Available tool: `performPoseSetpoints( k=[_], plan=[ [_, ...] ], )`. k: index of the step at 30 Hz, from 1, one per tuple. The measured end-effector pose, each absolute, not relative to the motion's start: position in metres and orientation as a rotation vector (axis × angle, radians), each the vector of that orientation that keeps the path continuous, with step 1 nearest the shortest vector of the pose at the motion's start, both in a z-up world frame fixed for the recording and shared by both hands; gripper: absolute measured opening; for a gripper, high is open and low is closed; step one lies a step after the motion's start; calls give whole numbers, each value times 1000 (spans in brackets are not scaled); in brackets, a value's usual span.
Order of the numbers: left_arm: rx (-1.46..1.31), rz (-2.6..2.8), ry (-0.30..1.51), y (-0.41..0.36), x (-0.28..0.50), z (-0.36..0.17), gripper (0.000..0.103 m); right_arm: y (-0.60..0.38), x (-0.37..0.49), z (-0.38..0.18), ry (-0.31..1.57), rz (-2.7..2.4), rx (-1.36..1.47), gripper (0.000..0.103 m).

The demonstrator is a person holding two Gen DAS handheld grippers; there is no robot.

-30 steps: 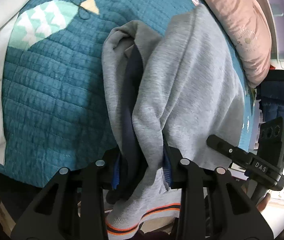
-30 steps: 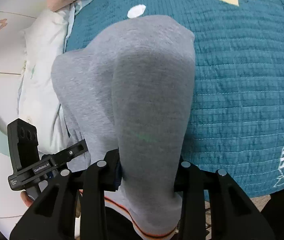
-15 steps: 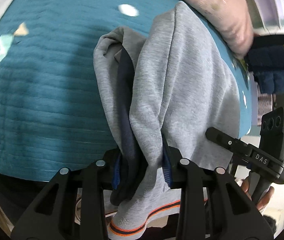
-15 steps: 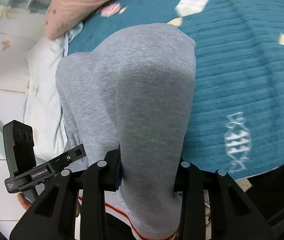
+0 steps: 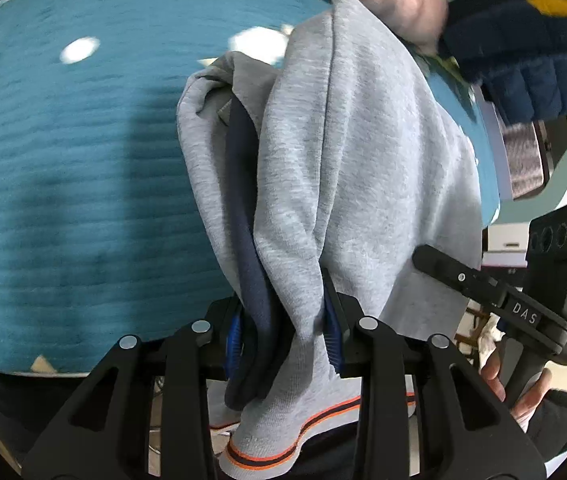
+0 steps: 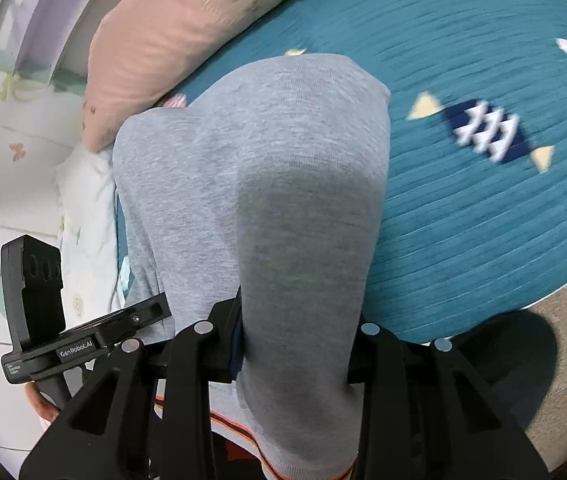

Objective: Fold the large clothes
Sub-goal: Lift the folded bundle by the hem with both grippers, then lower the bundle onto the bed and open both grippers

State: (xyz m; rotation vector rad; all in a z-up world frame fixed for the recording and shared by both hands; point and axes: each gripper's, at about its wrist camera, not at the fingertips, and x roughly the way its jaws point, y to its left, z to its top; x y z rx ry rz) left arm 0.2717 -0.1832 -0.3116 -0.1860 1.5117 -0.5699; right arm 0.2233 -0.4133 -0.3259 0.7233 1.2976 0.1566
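The left claw (image 5: pixel 283 332) and right claw (image 6: pixel 295 344) are each pinching the grey garment (image 5: pixel 347 168) above the bed (image 5: pixel 83 200), only the left view showing its navy lining (image 5: pixel 249 240).

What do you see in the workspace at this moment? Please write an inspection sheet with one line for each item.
Surface: teal quilted blanket with small printed shapes; bare floor past its edge in the right wrist view.
Job's things: grey sweatshirt with a navy lining and an orange-striped hem, bunched and hanging between both grippers.
Clutter: pink pillow; navy quilted item with a yellow patch; white printed bedding.
Grippers: left gripper shut on the sweatshirt; right gripper shut on the sweatshirt.
Cables: nothing seen.
Surroundings: pale wall and floor, blurred.
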Motion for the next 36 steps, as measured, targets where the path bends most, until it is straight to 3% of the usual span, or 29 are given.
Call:
performPoseSetpoints(
  k=[17, 28, 36],
  plan=[
    [-104, -658, 1611, -433, 294, -340, 32, -623, 242, -324, 1328, -61, 647, 31],
    [-203, -658, 1589, -544, 332, -354, 32, -742, 303, -311, 1359, -145, 441, 31],
    [-193, -579, 1651, -551, 337, -425, 32, -783, 349, -393, 1493, -147, 404, 35]
  ],
)
